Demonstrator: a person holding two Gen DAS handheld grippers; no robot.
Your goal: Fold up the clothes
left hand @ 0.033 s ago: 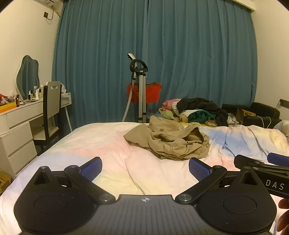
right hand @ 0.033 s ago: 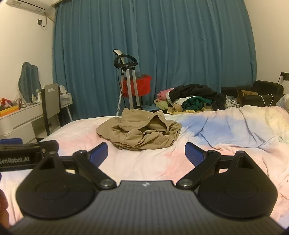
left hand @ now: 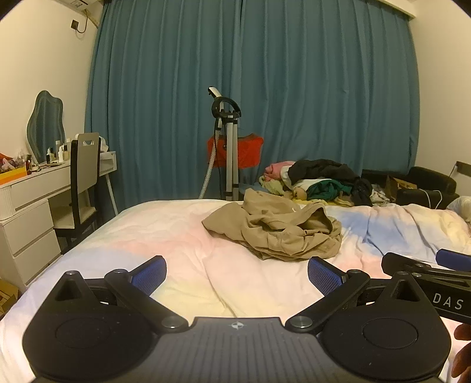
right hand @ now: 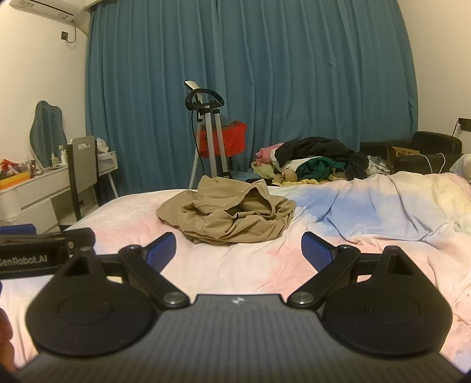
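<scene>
Left gripper [left hand: 237, 275]: held low over the near part of the bed, its blue-padded fingers [left hand: 148, 274] spread wide with nothing between them but bedding.
Right gripper [right hand: 238, 250]: level with the left one and just beside it, fingers [right hand: 316, 250] likewise wide apart and gripping nothing; its black body edged into the left camera's view at the right.
Garment: a tan garment [left hand: 276, 232] lay crumpled in a loose heap on the bed, ahead of both grippers and touched by neither; folds and a rolled hem showed, but which piece of clothing it was could not be told.
Bed surface: a rumpled duvet [right hand: 368, 212] in pale pink, yellow and blue patches, creased most heavily at the right.
Far side of bed: a mixed pile of clothes [left hand: 323, 182] in black, green, pink and yellow lay beyond the tan garment.
Backdrop: teal curtains [left hand: 294, 88] covered the whole far wall, drawn closed.
By the curtains: a garment steamer stand [left hand: 228, 147] stood upright, with a red fabric item [left hand: 247, 151] behind it.
Left wall: a white desk [left hand: 32, 188] carried small bottles and a wavy-edged mirror [left hand: 45, 126], with a chair [left hand: 84, 179] drawn up to it.
Right corner: a dark armchair [right hand: 435, 147] stood near the wall.
Ceiling corner: an air conditioner [right hand: 44, 8] was mounted high at the left.
</scene>
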